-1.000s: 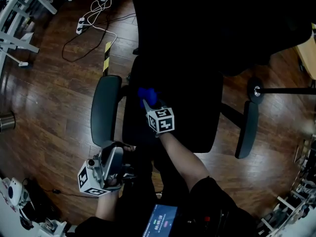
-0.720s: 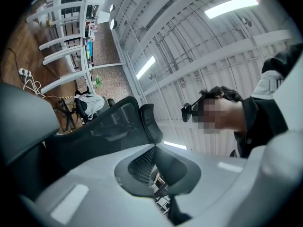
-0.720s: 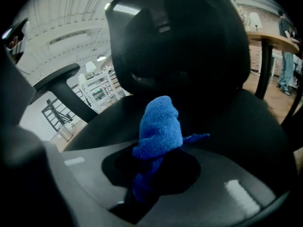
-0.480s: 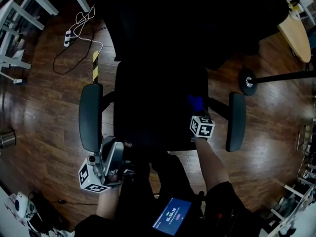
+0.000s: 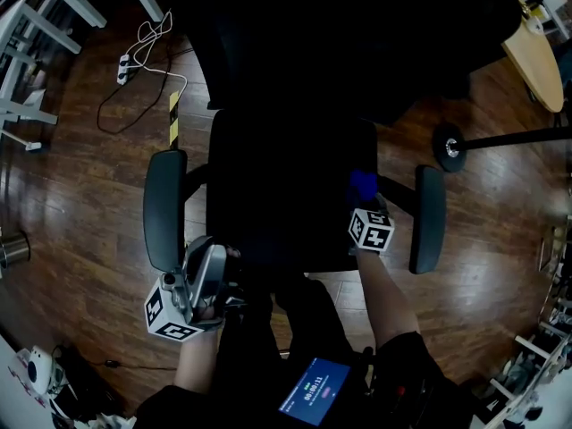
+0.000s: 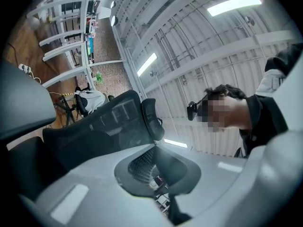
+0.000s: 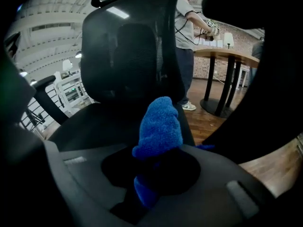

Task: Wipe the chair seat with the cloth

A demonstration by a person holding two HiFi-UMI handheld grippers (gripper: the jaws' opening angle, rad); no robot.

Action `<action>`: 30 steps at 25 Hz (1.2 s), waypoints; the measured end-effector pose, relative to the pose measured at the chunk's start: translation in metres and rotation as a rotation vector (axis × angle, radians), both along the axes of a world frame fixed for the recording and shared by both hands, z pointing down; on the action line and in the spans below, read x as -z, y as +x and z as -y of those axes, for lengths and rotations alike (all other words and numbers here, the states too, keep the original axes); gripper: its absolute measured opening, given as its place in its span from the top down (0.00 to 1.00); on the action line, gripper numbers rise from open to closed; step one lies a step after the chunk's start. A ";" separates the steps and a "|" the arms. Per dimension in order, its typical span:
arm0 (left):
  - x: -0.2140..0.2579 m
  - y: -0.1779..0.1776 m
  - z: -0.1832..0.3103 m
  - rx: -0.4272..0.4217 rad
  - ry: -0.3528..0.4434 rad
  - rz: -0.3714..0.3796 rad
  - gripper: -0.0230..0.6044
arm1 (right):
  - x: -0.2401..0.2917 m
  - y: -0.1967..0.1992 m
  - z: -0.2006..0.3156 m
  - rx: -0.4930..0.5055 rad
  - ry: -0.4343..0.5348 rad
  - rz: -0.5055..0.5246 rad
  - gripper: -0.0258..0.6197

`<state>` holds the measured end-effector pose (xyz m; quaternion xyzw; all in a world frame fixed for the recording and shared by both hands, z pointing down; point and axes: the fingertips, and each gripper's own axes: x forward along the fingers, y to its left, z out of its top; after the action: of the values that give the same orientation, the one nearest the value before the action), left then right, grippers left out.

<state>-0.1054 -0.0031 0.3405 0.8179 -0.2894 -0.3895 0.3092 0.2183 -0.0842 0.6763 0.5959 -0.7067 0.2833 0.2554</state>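
The black office chair seat (image 5: 281, 195) fills the middle of the head view, between its left armrest (image 5: 164, 208) and right armrest (image 5: 427, 217). My right gripper (image 5: 365, 202) is at the seat's right front edge, shut on a blue fluffy cloth (image 5: 362, 184) that rests on the seat. In the right gripper view the cloth (image 7: 158, 126) sticks up out of the right gripper (image 7: 151, 174), with the mesh backrest (image 7: 128, 46) behind it. My left gripper (image 5: 207, 273) hangs off the seat's front left corner, tilted upward, shut and holding nothing (image 6: 163, 174).
A power strip with its cable (image 5: 125, 65) and a black-yellow tape strip (image 5: 172, 114) lie on the wooden floor at the upper left. White desk legs (image 5: 54, 7) stand beyond. A round stand base (image 5: 445, 147) and a wooden tabletop (image 5: 536, 56) are at the right. A person (image 7: 187, 41) stands behind the chair.
My right gripper has carried the cloth across the seat from its left-middle to its right front edge, settling there over the last half second. The left gripper has barely moved.
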 end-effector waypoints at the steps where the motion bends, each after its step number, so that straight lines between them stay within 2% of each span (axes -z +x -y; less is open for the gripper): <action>1: -0.003 -0.001 0.002 0.005 -0.005 0.003 0.98 | 0.007 -0.015 0.003 0.023 0.017 0.016 0.83; 5: -0.015 -0.006 0.010 0.033 -0.031 0.022 0.98 | 0.026 -0.120 0.012 0.184 0.048 0.151 0.83; 11: -0.031 -0.012 0.020 0.078 -0.070 0.067 0.98 | 0.029 -0.298 -0.014 0.409 -0.018 0.357 0.83; 14: -0.032 -0.016 0.022 0.079 -0.069 0.069 0.98 | 0.024 -0.362 -0.038 0.507 -0.076 0.419 0.83; 16: -0.034 -0.018 0.023 0.079 -0.069 0.072 0.98 | 0.011 -0.387 -0.056 0.551 -0.131 0.444 0.83; 18: -0.036 -0.018 0.021 0.076 -0.069 0.073 0.98 | -0.002 -0.394 -0.067 0.566 -0.149 0.449 0.83; 20: -0.037 -0.019 0.021 0.071 -0.066 0.073 0.98 | -0.005 -0.389 -0.068 0.567 -0.121 0.437 0.83; 24: -0.036 -0.021 0.020 0.061 -0.067 0.067 0.98 | -0.015 -0.353 -0.074 0.545 -0.095 0.365 0.83; 27: -0.032 -0.018 0.017 0.048 -0.065 0.061 0.98 | -0.028 -0.289 -0.082 0.484 -0.106 0.291 0.83; 30: -0.032 -0.013 0.017 0.036 -0.070 0.057 0.98 | -0.037 -0.190 -0.087 0.348 -0.112 0.206 0.83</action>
<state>-0.1186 -0.0196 0.3727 0.8121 -0.3262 -0.3611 0.3220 0.0287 0.0026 0.7130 0.4174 -0.8046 0.3332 0.2595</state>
